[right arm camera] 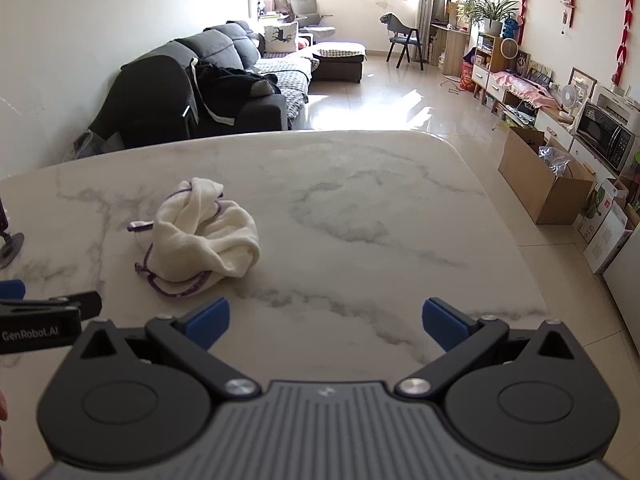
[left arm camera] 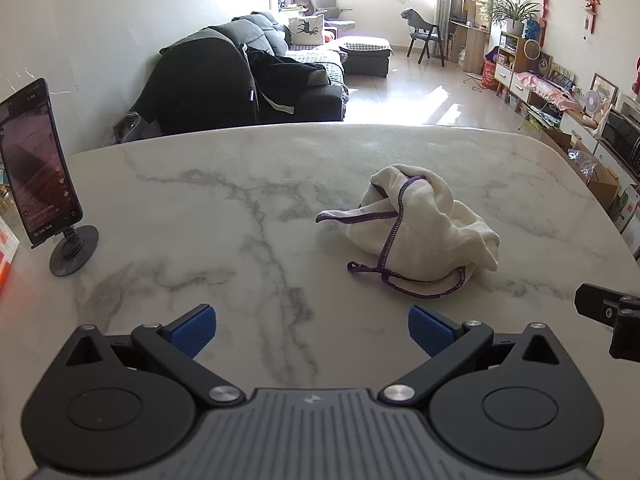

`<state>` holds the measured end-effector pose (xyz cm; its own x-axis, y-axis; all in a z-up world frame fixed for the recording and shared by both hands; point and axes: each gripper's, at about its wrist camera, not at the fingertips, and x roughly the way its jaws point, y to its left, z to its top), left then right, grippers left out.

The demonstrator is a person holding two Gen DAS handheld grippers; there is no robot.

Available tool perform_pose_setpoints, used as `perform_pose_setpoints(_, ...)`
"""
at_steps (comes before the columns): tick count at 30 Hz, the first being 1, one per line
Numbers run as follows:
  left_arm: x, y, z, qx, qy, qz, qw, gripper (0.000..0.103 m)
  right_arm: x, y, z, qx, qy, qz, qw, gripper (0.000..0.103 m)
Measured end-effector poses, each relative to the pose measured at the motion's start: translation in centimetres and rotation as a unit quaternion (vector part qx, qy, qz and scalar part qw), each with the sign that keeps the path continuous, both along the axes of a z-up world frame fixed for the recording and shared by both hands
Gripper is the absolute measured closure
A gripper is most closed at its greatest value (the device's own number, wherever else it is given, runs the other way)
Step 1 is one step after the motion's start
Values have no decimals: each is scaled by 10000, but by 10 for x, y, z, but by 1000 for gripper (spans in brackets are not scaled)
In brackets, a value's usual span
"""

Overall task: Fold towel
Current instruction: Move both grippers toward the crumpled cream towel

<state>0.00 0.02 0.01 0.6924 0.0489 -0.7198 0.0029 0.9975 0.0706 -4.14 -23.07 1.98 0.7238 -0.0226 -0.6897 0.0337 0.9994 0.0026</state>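
Both jaws are wide apart and hold nothing. I see my left gripper (left arm camera: 312,330) low over the marble table (left arm camera: 200,208), and my right gripper (right arm camera: 325,322) low over it too. I see the towel (left arm camera: 416,228) lying in a bunched white heap with a purple edge. It sits ahead of the left jaws, a bit to their right, and ahead of the right jaws, off to their left. Far left of the left jaws, a phone (left arm camera: 38,160) stands on a small round stand.
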Motion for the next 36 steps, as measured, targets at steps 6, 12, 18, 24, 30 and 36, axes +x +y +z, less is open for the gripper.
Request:
perform_pose_setpoints(6, 1, 3, 1, -110, 62, -39, 9999, 1, 1, -3, 1, 31, 68, 25, 10000, 0)
perform_pose_setpoints(12, 2, 3, 0, -132, 72, -77, 9999, 1, 0, 1, 0, -44, 84, 29, 10000, 0)
perform_pose_setpoints(18, 2, 2, 0, -108, 62, -94, 9999, 1, 1, 2, 0, -44, 74, 28, 10000, 0)
perform_pose_setpoints(24, 1, 4, 2, -121, 40, -90, 9999, 1, 0, 4, 3, -45, 49, 60, 10000, 0)
perform_pose_setpoints(30, 1, 5, 2, -104, 62, -79, 9999, 1, -1, 5, 5, -48, 51, 89, 9999, 0)
perform_pose_setpoints(36, 1, 6, 3, -96, 61, -72, 9999, 1, -1, 7, 7, -79, 58, 104, 9999, 0)
